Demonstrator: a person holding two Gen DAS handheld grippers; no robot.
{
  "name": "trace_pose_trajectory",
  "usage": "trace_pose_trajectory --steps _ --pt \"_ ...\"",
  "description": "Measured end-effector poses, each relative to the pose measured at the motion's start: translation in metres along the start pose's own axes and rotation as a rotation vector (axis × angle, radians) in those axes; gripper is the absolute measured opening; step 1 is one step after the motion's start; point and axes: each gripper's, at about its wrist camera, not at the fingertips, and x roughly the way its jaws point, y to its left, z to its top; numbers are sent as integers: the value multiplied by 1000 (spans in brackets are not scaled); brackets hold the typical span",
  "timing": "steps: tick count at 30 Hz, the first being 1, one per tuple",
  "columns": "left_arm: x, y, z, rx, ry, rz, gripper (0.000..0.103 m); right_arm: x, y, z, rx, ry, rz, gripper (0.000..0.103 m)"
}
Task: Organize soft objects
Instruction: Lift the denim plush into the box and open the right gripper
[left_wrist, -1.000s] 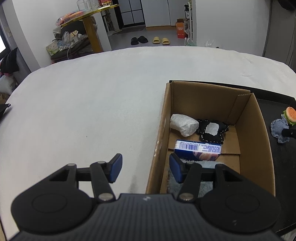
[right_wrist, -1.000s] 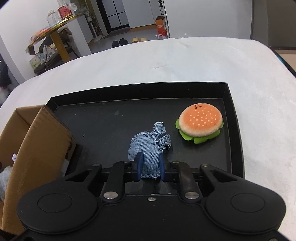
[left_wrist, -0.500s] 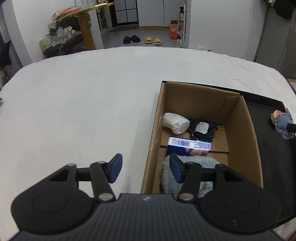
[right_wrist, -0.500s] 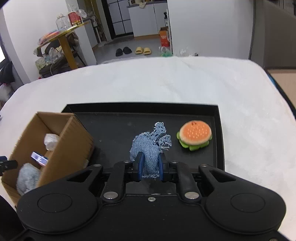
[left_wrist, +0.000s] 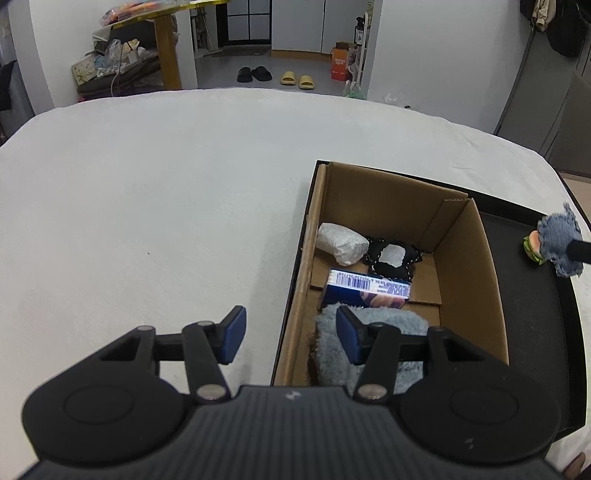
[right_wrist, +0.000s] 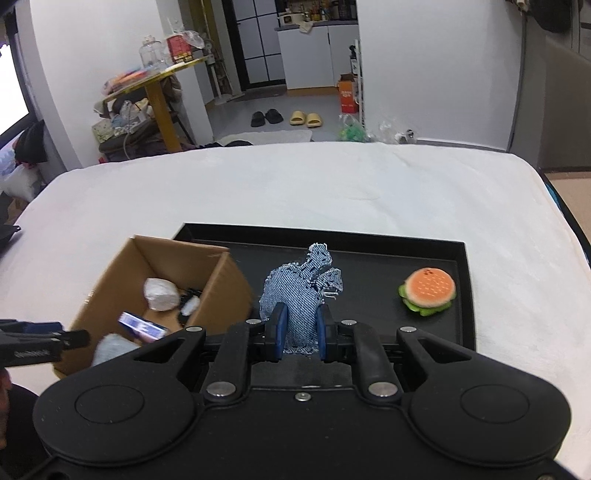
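Matte black claw (right_wrist: 299, 332) body, blue pads (right_wrist: 277, 330), silver screws (round caps), ribbed housing

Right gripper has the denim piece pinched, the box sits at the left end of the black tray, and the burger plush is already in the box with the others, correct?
Not quite. The burger plush still lies on the black tray, outside the box, as the right wrist view shows. The rest holds: the right gripper pinches the denim piece, and the box sits at the tray's left end.

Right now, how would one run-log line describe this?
right gripper: shut on frayed blue denim scrap | left gripper: closing, nothing between | brown cardboard box: awaiting scrap
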Motion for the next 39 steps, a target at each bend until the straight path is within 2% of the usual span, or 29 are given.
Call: trace_pose_trajectory --steps 7,13,26,29,33,39 --pt "-2 6 -1 -19 -4 -38 49 -6 26 6 -16 -14 17 17" --pt "1 11 -1 -34 14 -54 42 -6 51 9 -47 -6 28 17" --pt "10 23 -3 -76 47 -112 10 6 95 9 -106 33 35 18" --pt "11 23 -3 -77 43 -120 10 10 102 11 -116 41 33 19" --pt "10 26 -4 -82 42 -133 10 13 112 15 -132 43 41 32" --pt "10 27 -4 -82 39 -142 10 13 114 11 -148 57 21 33"
